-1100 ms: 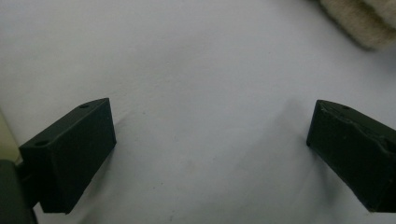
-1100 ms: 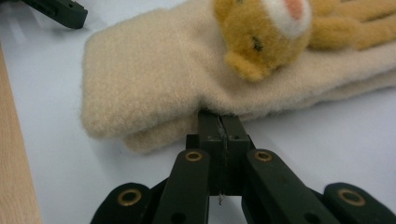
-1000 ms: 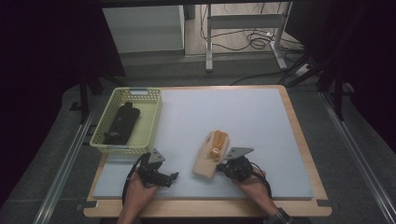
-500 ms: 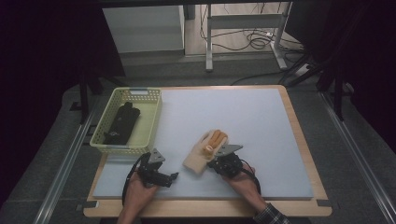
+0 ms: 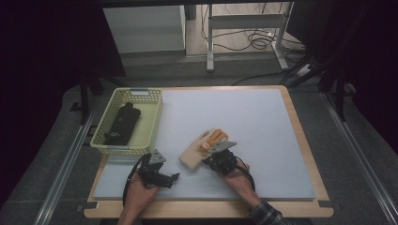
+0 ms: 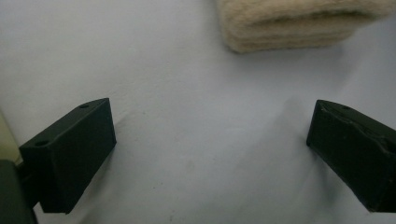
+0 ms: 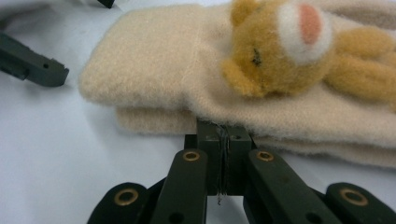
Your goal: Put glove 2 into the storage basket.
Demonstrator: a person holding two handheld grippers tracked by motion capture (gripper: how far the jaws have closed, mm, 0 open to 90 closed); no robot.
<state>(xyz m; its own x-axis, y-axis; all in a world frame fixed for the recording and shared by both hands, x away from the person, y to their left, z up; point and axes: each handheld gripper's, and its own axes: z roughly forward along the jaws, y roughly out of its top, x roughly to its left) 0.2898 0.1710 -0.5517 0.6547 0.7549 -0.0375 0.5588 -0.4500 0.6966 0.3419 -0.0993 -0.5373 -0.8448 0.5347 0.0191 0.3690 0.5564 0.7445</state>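
A cream woolly glove pair (image 5: 199,149) with an orange bear (image 5: 216,138) on top lies on the pale mat near the front. My right gripper (image 5: 207,162) sits at its near right edge. In the right gripper view the jaws (image 7: 219,135) are closed together, pinching the lower glove's (image 7: 154,70) edge under the bear (image 7: 280,46). My left gripper (image 5: 173,178) rests low on the mat left of the glove, held by a hand. In the left gripper view it (image 6: 210,135) stands open and holds nothing, with the glove cuff (image 6: 299,23) ahead.
A yellow-green basket (image 5: 156,119) stands at the mat's left edge with a black item (image 5: 123,122) inside. The pale mat (image 5: 244,112) stretches wide behind and to the right. One left gripper jaw (image 7: 28,65) appears beyond the glove in the right gripper view.
My right gripper and the glove have shifted left and slightly away, closer to the left gripper. The left gripper has stayed where it was.
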